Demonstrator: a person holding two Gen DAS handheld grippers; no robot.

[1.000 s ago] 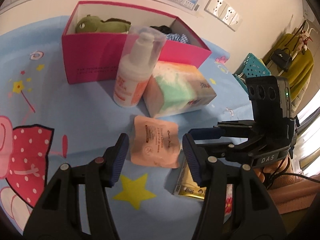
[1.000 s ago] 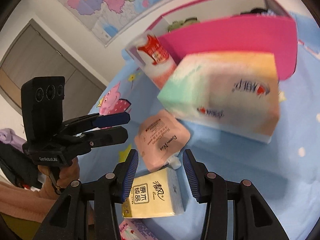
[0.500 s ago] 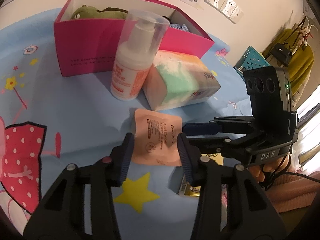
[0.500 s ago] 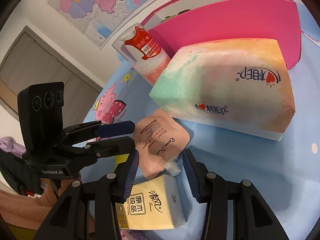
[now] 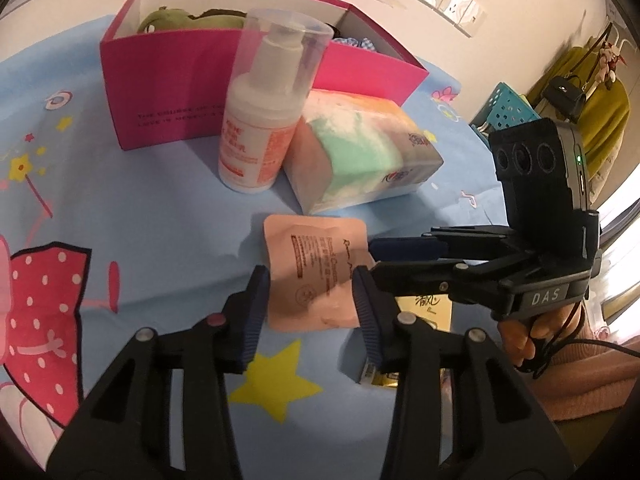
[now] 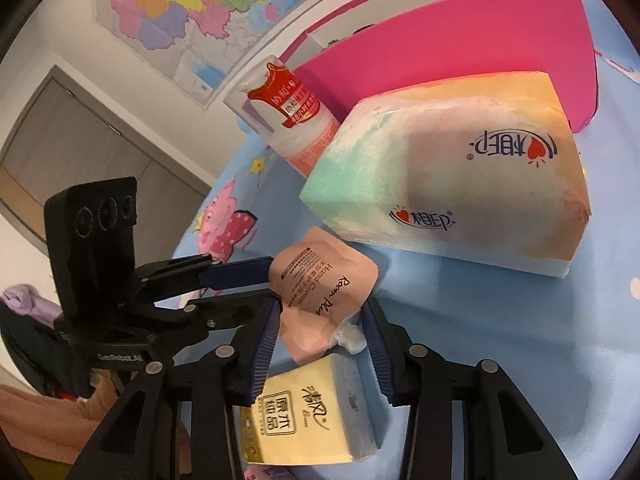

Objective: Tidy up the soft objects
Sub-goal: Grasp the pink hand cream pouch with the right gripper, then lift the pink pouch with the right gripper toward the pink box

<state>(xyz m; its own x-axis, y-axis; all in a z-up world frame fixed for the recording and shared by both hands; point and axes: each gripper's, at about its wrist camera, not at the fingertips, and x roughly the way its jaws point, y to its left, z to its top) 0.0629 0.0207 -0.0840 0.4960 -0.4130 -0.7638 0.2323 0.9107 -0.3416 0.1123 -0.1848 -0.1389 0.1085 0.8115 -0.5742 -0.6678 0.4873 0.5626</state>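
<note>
Both grippers had just been narrowing on the pink hand-cream pouch [image 5: 316, 276]: left gripper [image 5: 308, 300] pinched its side edges, right gripper [image 6: 320, 332] flanked its white-capped spout end. The pouch's long axis ran from the yellow tissue pack [image 6: 308, 412] toward the pastel tissue box [image 6: 452, 172].

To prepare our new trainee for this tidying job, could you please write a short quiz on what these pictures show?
1. True or false: the bottle lies on its side.
2. What sits inside the pink box? A: the bottle. B: a green plush. C: a cup.
3. Which two English words are printed largest on the pouch?

Key: 1 false, it stands upright. 2 B. 3 Hand Cream.
</note>
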